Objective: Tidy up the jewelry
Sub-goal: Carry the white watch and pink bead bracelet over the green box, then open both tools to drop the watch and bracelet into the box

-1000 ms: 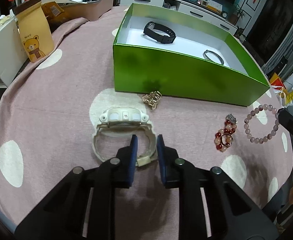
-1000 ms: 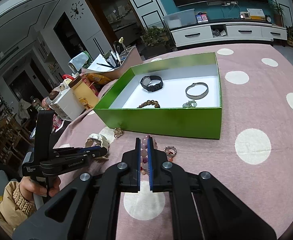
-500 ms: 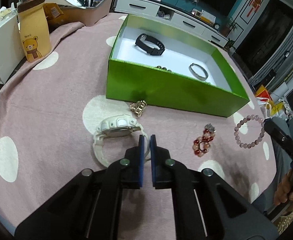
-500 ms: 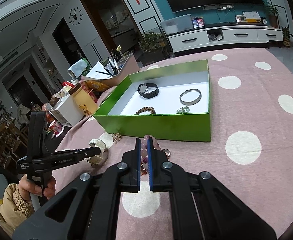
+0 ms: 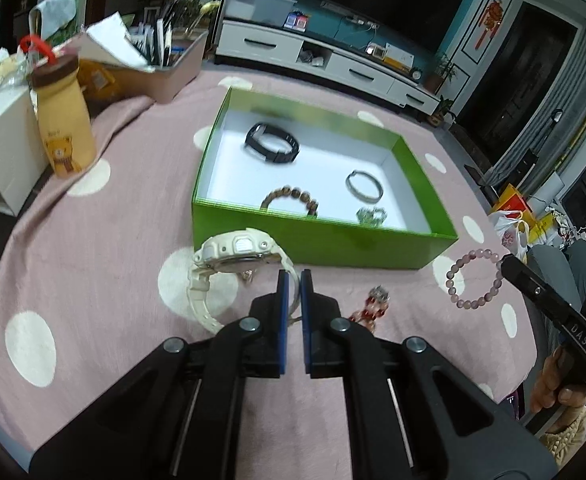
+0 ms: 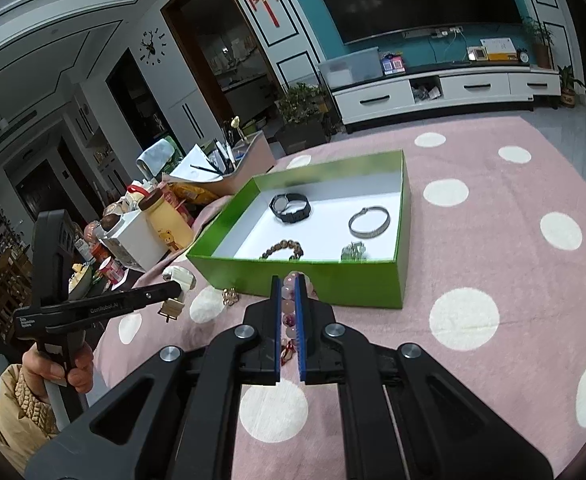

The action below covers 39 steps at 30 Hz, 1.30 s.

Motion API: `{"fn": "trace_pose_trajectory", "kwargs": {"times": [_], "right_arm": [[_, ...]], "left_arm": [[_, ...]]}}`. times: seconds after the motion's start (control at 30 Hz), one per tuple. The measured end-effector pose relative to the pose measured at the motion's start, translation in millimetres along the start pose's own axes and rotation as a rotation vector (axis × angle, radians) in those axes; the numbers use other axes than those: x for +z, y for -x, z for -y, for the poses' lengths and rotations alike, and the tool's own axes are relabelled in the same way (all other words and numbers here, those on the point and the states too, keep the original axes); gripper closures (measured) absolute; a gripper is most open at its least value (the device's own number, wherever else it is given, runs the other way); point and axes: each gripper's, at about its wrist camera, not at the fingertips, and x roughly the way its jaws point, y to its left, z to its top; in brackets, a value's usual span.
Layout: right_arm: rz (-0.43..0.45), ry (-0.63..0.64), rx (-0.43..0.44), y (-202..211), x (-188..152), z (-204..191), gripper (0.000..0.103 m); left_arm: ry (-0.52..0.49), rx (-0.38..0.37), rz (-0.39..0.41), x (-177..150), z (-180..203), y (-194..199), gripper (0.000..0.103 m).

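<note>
My left gripper [image 5: 294, 280] is shut on the strap of a cream watch [image 5: 233, 252] and holds it lifted above the pink cloth, near the green box [image 5: 317, 236]. My right gripper [image 6: 288, 284] is shut on a pink bead bracelet [image 6: 289, 300], also lifted; the bracelet also shows in the left wrist view [image 5: 475, 280]. The box [image 6: 305, 280] holds a black watch [image 5: 272, 147], a silver bangle [image 5: 365, 186], a brown bead bracelet [image 5: 291, 199] and a small green piece [image 5: 371, 215]. A red bead bracelet [image 5: 371, 308] lies on the cloth.
A small gold piece [image 6: 231, 296] lies by the box front. At the table's left edge stand a yellow bear bottle [image 5: 63, 128], a white box [image 5: 5, 152] and a tray of pens and papers [image 5: 149, 64].
My left gripper shut on the watch strap and lifted the watch off the cloth toward the box. My right gripper rose with the pink bracelet held.
</note>
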Motion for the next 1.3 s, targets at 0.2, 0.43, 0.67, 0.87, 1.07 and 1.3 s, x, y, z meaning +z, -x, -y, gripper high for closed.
{"fn": "trace_pose_trajectory", "kwargs": {"times": [0.2,0.43,0.67,0.87,1.07,1.3], "right_arm": [[0.043,0.026,-0.004,2.1,19.1,-0.5,0.097],[0.077,0.053,-0.002,-6.3,44.5,-0.8,0.097],[0.078,0.074,0.002,-28.9,64.5,-0.2,0.097],[0.059,0.083,0.006,-54.3,76.6,-0.3,0.097],[0.02,0.08,0.009,-83.0,83.1,0.2,0.097],[-0.051,0.087,0.0,-122.4,80.7,-0.6,0.097]], "left_arm": [[-0.023,0.004,0.043,24.4,10.6,5.4,0.098],[-0.051,0.001,0.066,56.6,24.0,-1.5,0.098],[-0.077,0.007,0.063,83.1,32.2,-20.4,0.098],[-0.085,0.023,0.042,101.0,34.4,-42.9,0.098],[-0.081,0.041,0.026,114.1,29.3,-65.0,0.098],[-0.069,0.065,-0.019,119.1,21.3,-95.1,0.098]]}}
